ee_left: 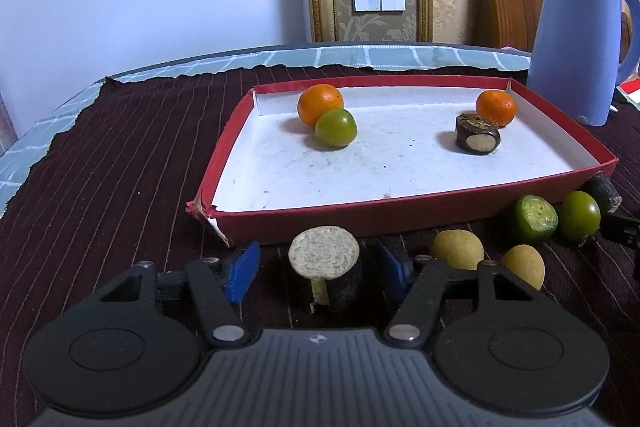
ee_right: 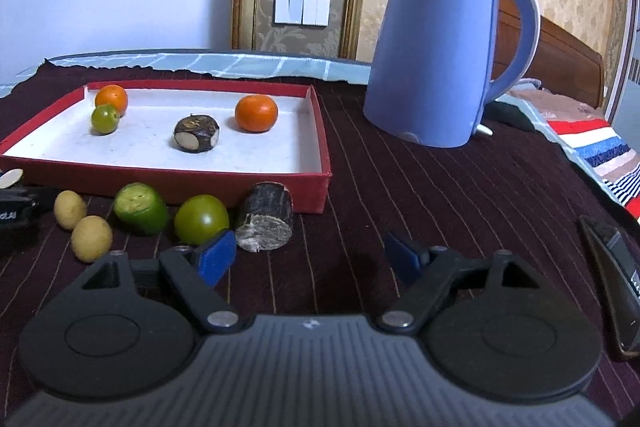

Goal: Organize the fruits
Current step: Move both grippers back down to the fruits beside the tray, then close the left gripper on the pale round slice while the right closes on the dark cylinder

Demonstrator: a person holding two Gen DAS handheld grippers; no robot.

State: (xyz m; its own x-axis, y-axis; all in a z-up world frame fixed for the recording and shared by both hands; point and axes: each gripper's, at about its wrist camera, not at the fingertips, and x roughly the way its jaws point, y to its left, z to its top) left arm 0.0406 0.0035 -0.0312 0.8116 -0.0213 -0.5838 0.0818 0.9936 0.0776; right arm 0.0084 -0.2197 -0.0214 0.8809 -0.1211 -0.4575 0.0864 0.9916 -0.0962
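Observation:
A red tray [ee_left: 400,211] [ee_right: 160,183] with a white floor holds two oranges [ee_left: 320,103] [ee_left: 496,107], a green fruit [ee_left: 335,127] and a dark cane piece [ee_left: 478,138]. In front of it on the cloth, my left gripper [ee_left: 316,269] is open around an upright dark cane piece with a pale cut top [ee_left: 324,259]; its blue pads stand clear of it on both sides. To the right lie two yellowish fruits [ee_left: 456,249], a cut green piece [ee_right: 140,209], a green fruit [ee_right: 202,219] and another cane piece [ee_right: 264,223]. My right gripper [ee_right: 310,257] is open and empty, just short of that piece.
A tall blue kettle [ee_right: 436,47] stands right of the tray at the back. A black object [ee_right: 612,279] lies at the right edge, with a striped cloth [ee_right: 600,151] beyond it. A dark ribbed cloth [ee_right: 400,187] covers the table.

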